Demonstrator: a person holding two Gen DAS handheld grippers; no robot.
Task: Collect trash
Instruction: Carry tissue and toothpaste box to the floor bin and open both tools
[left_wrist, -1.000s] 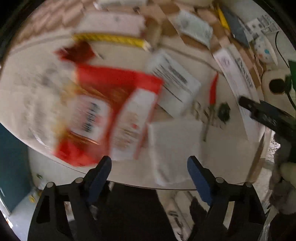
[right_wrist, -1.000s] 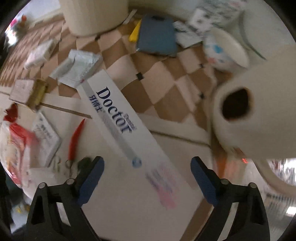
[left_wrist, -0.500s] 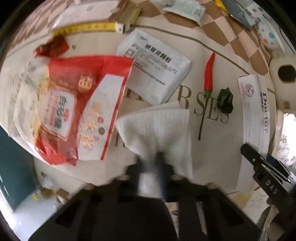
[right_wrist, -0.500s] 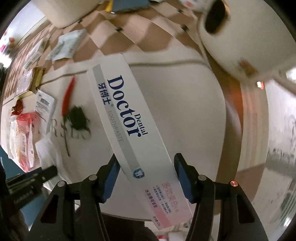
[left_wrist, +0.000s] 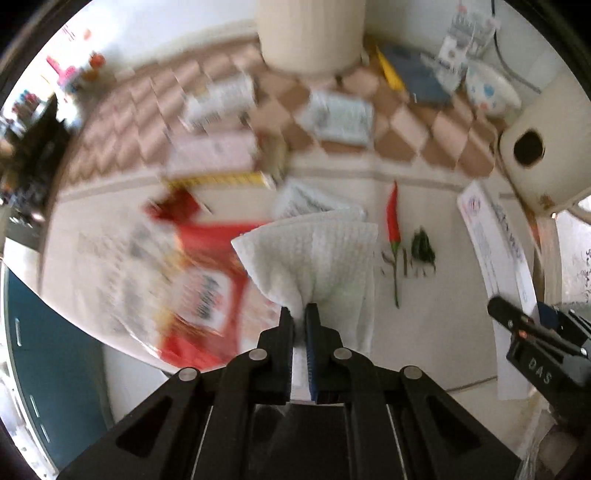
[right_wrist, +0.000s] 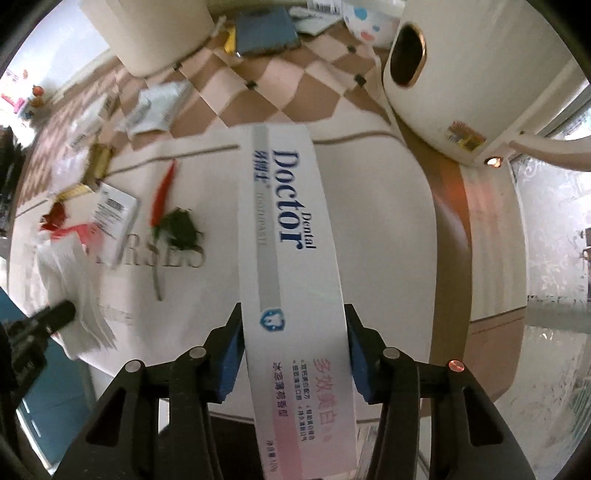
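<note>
Fingers (left_wrist: 284, 325) of your left gripper (left_wrist: 298, 314) are pressed together on the near edge of a white paper napkin (left_wrist: 314, 254), which fans out above the counter (left_wrist: 443, 295). Your right gripper (right_wrist: 293, 345) has its blue pads against both long sides of the toothpaste box (right_wrist: 291, 236), and this box points away from you over the counter. On the counter between them lie a red chili (left_wrist: 393, 221) and a dark green leaf scrap (left_wrist: 423, 245), just beside each other. Left of the napkin you have a red snack wrapper (left_wrist: 207, 280); it is blurred, so I cannot read its print. A cream-colored bin (left_wrist: 312, 33) stands at the far side, on the checkered cloth (left_wrist: 406, 129).
</note>
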